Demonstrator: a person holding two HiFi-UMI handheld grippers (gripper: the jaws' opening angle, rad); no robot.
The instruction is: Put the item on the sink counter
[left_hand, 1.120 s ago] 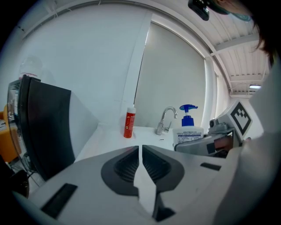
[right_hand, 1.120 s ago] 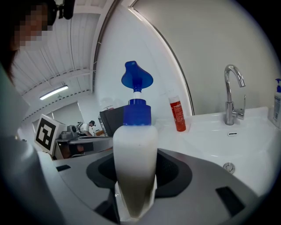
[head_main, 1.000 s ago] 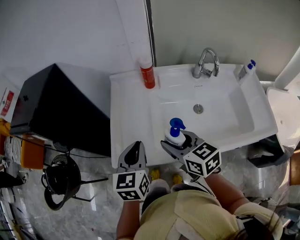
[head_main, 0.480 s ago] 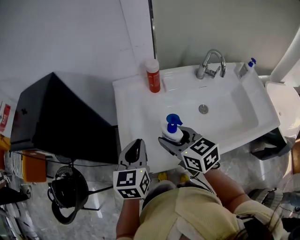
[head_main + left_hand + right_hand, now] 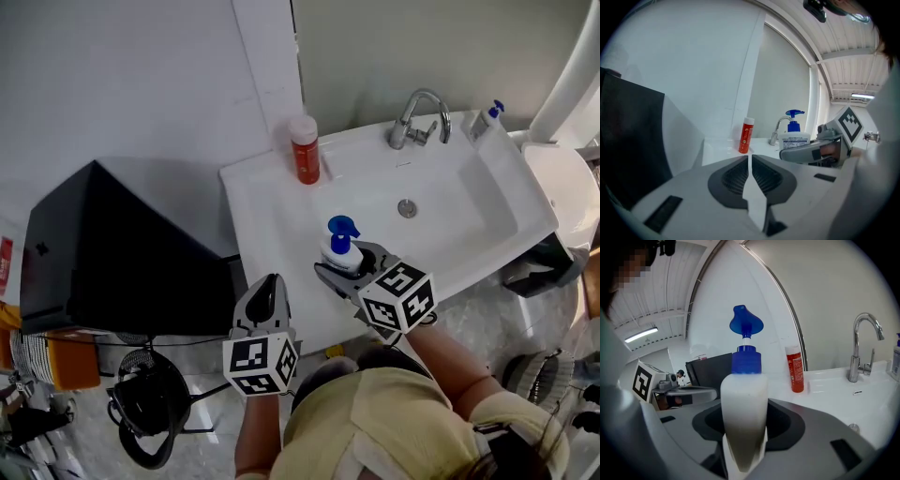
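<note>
Bottle (image 5: pixel 338 254) upright — pump spout leftward

This is a bathroom. A white sink (image 5: pixel 272 216) sits against the wall (image 5: pixel 141 84). It has a shiny tap (image 5: pixel 417 117) at the back and a round drain (image 5: pixel 407 208) in the bowl. A red bottle (image 5: pixel 304 150) stands on the sink's back left corner. A small bottle (image 5: pixel 487 119) with a blue top stands near the tap. A white pump bottle (image 5: pixel 339 251) with a blue top is above the sink's front edge. The floor (image 5: pixel 487 319) is shiny grey stone.
</note>
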